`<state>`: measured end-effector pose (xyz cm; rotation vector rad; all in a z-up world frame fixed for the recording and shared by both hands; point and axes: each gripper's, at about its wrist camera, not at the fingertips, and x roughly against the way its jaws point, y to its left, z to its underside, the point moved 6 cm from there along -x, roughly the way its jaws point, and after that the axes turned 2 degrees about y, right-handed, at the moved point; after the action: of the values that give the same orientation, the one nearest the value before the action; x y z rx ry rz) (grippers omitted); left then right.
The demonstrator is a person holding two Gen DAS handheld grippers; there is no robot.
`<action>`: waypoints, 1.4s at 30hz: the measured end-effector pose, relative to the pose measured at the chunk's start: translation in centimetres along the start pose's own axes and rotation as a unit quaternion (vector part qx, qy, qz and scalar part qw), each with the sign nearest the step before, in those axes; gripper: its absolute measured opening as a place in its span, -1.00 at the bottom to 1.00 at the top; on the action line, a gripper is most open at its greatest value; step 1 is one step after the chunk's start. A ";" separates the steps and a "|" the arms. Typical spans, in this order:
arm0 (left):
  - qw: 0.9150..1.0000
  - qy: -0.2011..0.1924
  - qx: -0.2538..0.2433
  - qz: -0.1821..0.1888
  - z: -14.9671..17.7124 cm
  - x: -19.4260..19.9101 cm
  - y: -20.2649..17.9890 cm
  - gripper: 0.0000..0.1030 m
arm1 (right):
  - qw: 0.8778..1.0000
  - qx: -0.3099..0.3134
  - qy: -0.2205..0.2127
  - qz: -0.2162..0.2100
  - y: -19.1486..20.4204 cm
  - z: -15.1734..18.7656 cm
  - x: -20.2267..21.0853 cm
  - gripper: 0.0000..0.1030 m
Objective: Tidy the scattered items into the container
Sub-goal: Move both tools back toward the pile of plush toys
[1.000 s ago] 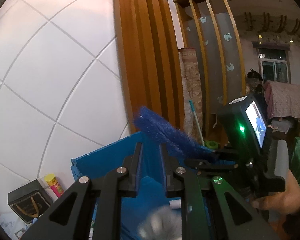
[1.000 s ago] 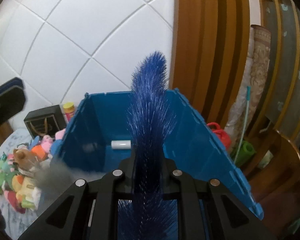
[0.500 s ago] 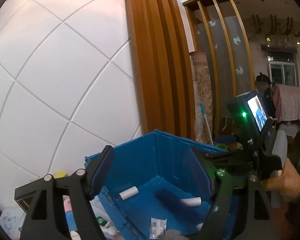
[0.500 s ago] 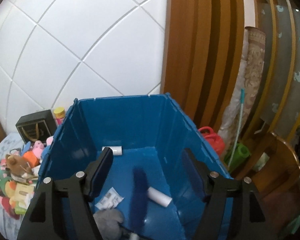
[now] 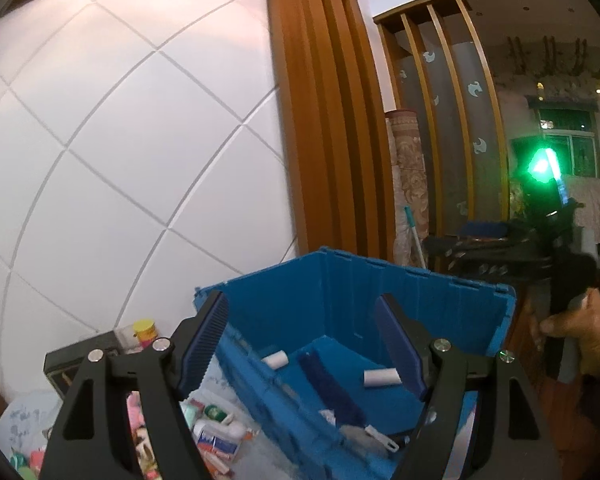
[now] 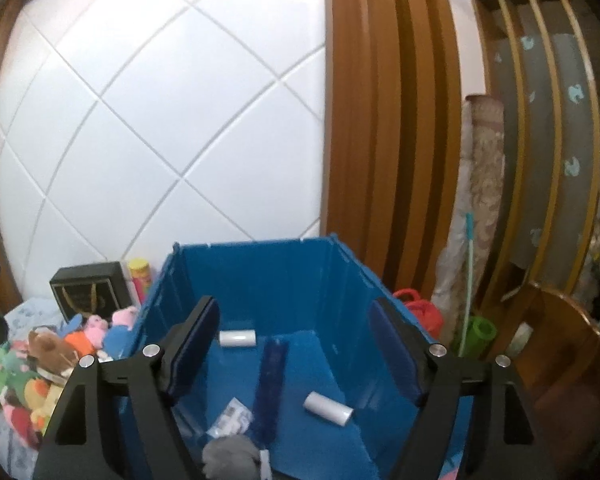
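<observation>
The blue plastic crate [image 5: 452, 300] [image 6: 260, 272] stands open against the white tiled wall. Inside lie a blue bristle brush [image 5: 332, 388] [image 6: 270, 388], two white rolls [image 5: 382, 378] [image 6: 327, 403], a grey fluffy item [image 6: 230, 456] and a small packet [image 6: 230, 420]. My left gripper [image 5: 304, 352] is open and empty above the crate's left rim. My right gripper [image 6: 292, 354] is open and empty above the crate's near side. The right gripper's body [image 5: 512, 248] shows in the left wrist view, held by a hand.
Plush toys [image 6: 40, 364] and small packets [image 5: 216, 432] lie scattered left of the crate. A black gift box [image 6: 88, 292] and a yellow-capped tube [image 6: 140, 276] stand by the wall. A red can [image 6: 418, 312], a rolled carpet [image 6: 476, 208] and a wooden chair [image 6: 560, 360] are to the right.
Both grippers opened. The blue brush left the right gripper and dropped into the crate with the grey item. Both grippers have since drawn back and up.
</observation>
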<state>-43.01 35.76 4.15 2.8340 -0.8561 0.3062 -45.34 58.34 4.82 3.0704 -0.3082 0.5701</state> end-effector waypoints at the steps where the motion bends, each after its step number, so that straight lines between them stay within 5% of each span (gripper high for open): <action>1: 1.000 0.001 0.001 -0.001 0.7 0.7 0.2 0.47 | 1.000 -0.001 -0.007 0.001 0.2 0.2 0.8 0.52; 11: 1.000 0.021 0.006 0.012 6.3 6.3 2.9 0.47 | 0.998 0.006 -0.054 0.027 4.0 3.8 9.0 0.68; 28: 0.997 0.056 0.000 0.059 12.8 15.3 7.5 0.56 | 0.998 -0.016 -0.017 0.058 13.8 11.3 18.9 0.74; 42: 0.994 0.088 0.048 -0.055 16.8 19.5 12.7 0.57 | 0.999 0.035 -0.030 -0.014 22.7 13.5 18.9 0.78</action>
<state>-31.79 11.39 -6.12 2.8733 -0.6651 0.5850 -27.66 31.91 -1.77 3.1581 -0.2495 0.4988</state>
